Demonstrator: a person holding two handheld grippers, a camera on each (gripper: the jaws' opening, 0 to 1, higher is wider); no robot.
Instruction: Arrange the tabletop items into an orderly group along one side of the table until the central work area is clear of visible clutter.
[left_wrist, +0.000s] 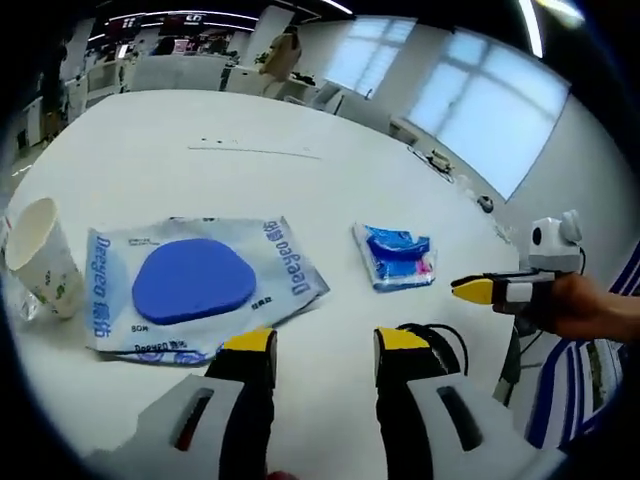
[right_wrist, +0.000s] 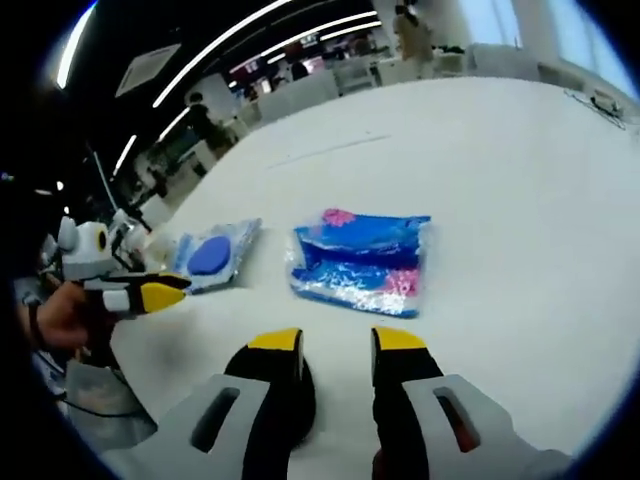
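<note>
White table (left_wrist: 150, 150): clear packet (left_wrist: 200, 285) with blue disc, paper cup (left_wrist: 45, 260), both tongs (left_wrist: 312, 345) (right_wrist: 335, 345) parted, empty.

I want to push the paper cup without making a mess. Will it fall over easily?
Probably, yes. The paper cup looks thin and light, so a push near its rim would likely tip it. It is taller than its narrow base, and once down it may roll in a curve. Pushing low near the table seems safer.

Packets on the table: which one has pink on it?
The smaller blue packet, straight ahead of the right tool. It has pink patches at its corners. The larger clear packet holds a plain blue oval pad and sits beside the paper cup.
</note>
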